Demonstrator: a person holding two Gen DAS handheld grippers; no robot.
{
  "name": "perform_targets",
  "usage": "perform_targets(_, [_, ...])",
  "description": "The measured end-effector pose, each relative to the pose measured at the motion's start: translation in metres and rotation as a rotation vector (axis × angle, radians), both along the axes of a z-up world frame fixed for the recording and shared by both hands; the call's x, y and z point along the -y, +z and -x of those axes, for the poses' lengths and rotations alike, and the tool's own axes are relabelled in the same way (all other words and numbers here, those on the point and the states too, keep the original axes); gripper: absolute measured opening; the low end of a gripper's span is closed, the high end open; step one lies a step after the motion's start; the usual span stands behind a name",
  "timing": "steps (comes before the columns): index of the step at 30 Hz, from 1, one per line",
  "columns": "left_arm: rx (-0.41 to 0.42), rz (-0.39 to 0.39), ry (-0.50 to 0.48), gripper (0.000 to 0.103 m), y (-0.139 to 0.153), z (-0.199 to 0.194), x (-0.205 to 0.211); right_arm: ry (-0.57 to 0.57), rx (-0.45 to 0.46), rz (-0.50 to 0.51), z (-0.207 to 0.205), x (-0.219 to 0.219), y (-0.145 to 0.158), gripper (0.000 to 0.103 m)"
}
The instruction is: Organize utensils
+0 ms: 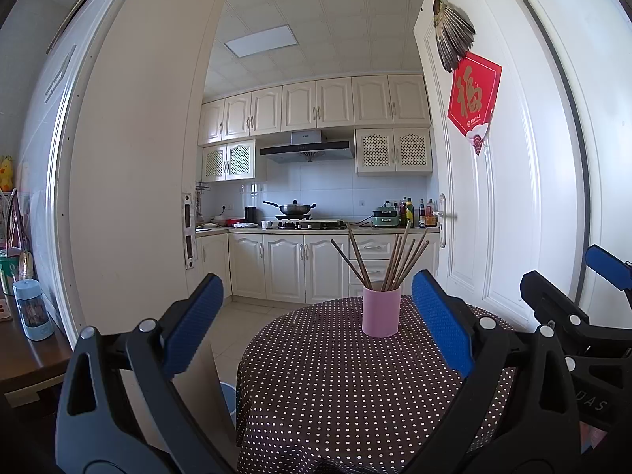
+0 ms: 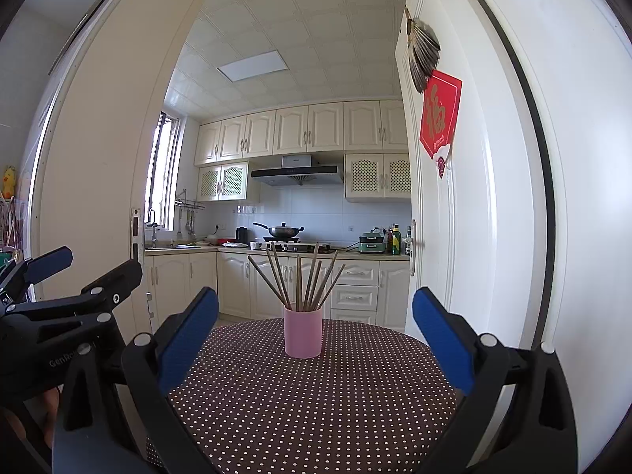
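the pink cup (image 2: 303,331) of chopsticks (image 2: 302,280) stood upright mid-table (image 2: 316,414). both the left gripper (image 1: 316,324) and right gripper (image 2: 316,335) hung apart, empty (well short of it). a careless sideways reach could have tipped the cup, scattering sticks.

Chopsticks (image 2: 298,282) stood in a cup (image 2: 303,332) on the table (image 2: 316,407), ahead between both grippers' fingers (image 2: 187,339), kitchen behind.

Round table (image 2: 355,414) under a dark brown cloth with white polka dots, pink cup (image 2: 303,331) standing upright toward its twelve o'clock edge, wooden chopsticks (image 2: 300,280) fanned out of the cup (count unclear), cloth otherwise bare in view.
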State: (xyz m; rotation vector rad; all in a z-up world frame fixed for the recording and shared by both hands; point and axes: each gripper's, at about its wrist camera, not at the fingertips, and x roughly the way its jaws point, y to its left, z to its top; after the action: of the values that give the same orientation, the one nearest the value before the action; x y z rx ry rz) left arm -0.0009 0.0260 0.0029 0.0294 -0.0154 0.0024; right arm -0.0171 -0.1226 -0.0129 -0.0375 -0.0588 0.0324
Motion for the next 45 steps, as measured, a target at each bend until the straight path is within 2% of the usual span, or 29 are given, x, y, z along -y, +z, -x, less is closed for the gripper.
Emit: perform_targets(45, [0.003,-0.011,0.01,0.095,-0.0049,-0.0024,0.0017,-0.005,-0.008,-0.007,0.0009,0.0007,-0.0033,0.095])
